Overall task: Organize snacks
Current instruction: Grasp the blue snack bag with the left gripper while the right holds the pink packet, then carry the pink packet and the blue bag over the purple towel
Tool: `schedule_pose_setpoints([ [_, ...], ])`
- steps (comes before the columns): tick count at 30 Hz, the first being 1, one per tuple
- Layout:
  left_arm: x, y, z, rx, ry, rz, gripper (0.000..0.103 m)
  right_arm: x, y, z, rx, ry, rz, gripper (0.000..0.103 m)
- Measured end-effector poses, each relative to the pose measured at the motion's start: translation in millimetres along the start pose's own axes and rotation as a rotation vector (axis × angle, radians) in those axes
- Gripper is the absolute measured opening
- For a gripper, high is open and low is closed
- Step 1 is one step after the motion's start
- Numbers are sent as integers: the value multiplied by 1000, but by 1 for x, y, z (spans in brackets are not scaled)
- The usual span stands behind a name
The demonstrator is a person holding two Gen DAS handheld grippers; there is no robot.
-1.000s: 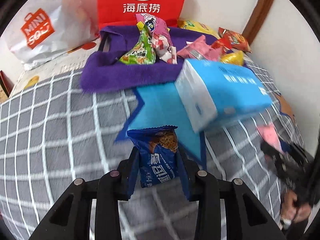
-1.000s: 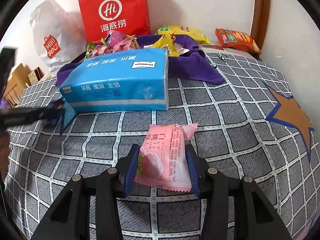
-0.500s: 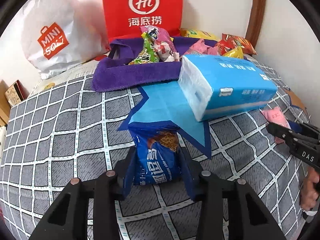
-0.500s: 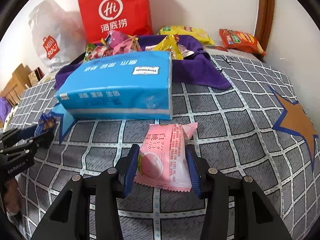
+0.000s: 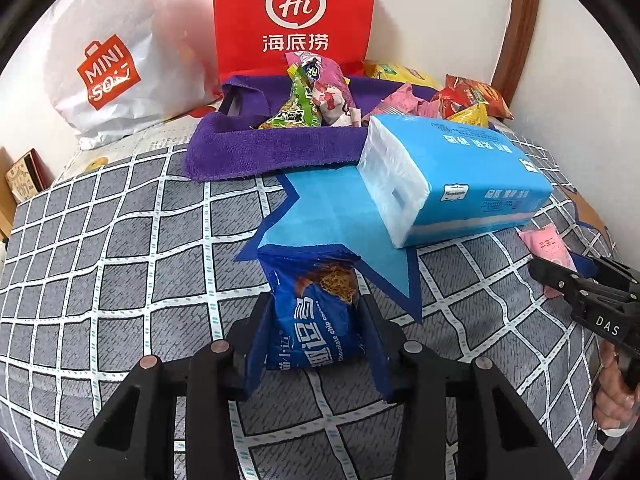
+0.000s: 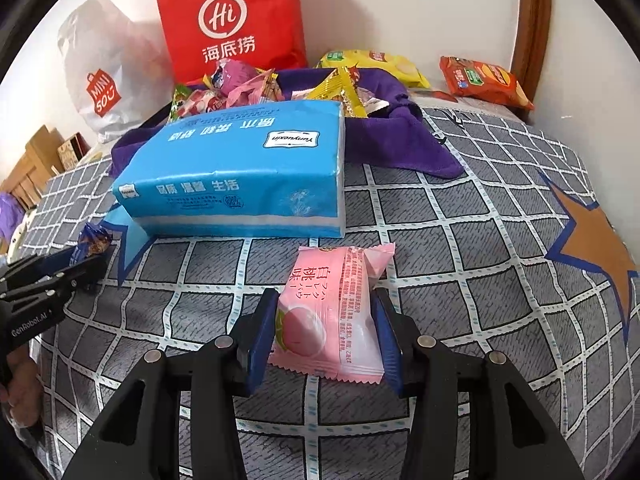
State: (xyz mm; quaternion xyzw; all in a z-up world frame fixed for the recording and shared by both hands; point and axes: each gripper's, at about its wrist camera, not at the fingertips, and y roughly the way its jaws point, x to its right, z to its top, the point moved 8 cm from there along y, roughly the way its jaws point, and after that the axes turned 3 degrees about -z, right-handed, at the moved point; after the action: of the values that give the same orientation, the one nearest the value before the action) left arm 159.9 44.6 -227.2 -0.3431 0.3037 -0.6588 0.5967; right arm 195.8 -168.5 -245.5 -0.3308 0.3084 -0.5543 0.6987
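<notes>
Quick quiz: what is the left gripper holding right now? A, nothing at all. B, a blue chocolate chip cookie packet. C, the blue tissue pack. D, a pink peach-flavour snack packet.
B: in the left wrist view the left gripper has its fingers pressed against both sides of the blue cookie packet.

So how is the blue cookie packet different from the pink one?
The blue cookie packet is dark blue with a chocolate chip cookie pictured on it; the pink snack packet is pale pink with a peach picture. The blue one sits in the left gripper, the pink one in the right gripper. The blue one's top reaches the bedspread's blue star; the pink one lies over grey checks. Both are small sealed packets held between jaws.
</notes>
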Motion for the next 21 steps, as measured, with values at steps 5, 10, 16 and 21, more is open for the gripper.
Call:
schedule_pose_setpoints([
  [5,-5,-3,1,9,-32,-27,37,3,-4,-1,-7,19,34,46],
  [10,-2,-21,1,5,-38,-70,37,5,-27,9,4,45,66,45],
  [16,10,-67,28,53,-33,-97,37,3,-68,41,80,28,41,45],
  [21,24,-94,64,78,-38,-170,37,1,-93,79,127,39,37,46],
])
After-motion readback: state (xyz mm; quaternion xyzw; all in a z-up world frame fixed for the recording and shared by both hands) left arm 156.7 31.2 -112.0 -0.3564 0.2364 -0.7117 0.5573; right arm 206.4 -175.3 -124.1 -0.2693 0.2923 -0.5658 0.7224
